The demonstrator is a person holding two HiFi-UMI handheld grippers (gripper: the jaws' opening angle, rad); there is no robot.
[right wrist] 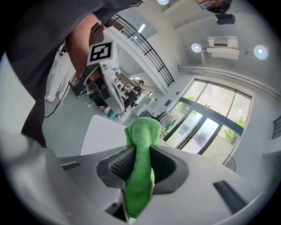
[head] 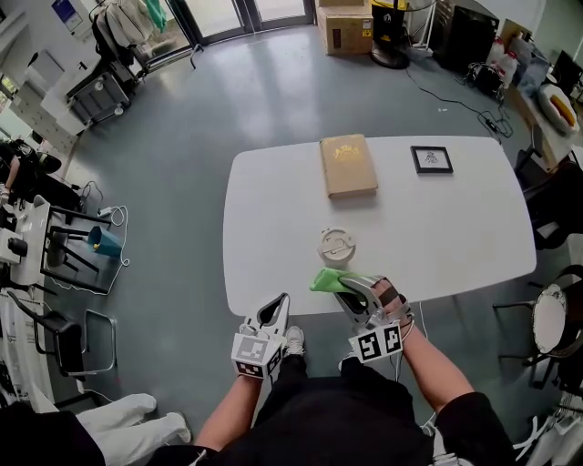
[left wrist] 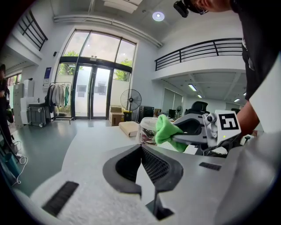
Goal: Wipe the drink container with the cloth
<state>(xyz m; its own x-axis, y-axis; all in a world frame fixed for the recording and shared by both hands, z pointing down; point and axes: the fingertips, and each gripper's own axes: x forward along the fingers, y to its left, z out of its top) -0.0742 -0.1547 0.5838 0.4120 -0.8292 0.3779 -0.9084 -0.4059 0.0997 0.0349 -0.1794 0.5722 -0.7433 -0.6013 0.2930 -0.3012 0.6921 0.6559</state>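
In the head view the lidded cup (head: 336, 246) stands near the front edge of the table (head: 455, 227), just beyond the green cloth (head: 328, 278) pinched in the right claw (head: 344, 286). Only the left gripper view shows the cup's clear side, with the cloth close beside it. The left claw (head: 273, 312) is pressed together with nothing in it, off the table's near edge.

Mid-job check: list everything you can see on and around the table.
table: one, white, middle of view
drink container: one, clear with white lid, table's near edge
cloth: one, green, held beside the container
book: one, tan, table's far side
framed picture: one, black frame, right of book
cardboard box: one, brown, floor beyond table
left gripper: one, grey, jaws together, empty
right gripper: one, grey, jaws shut on cloth
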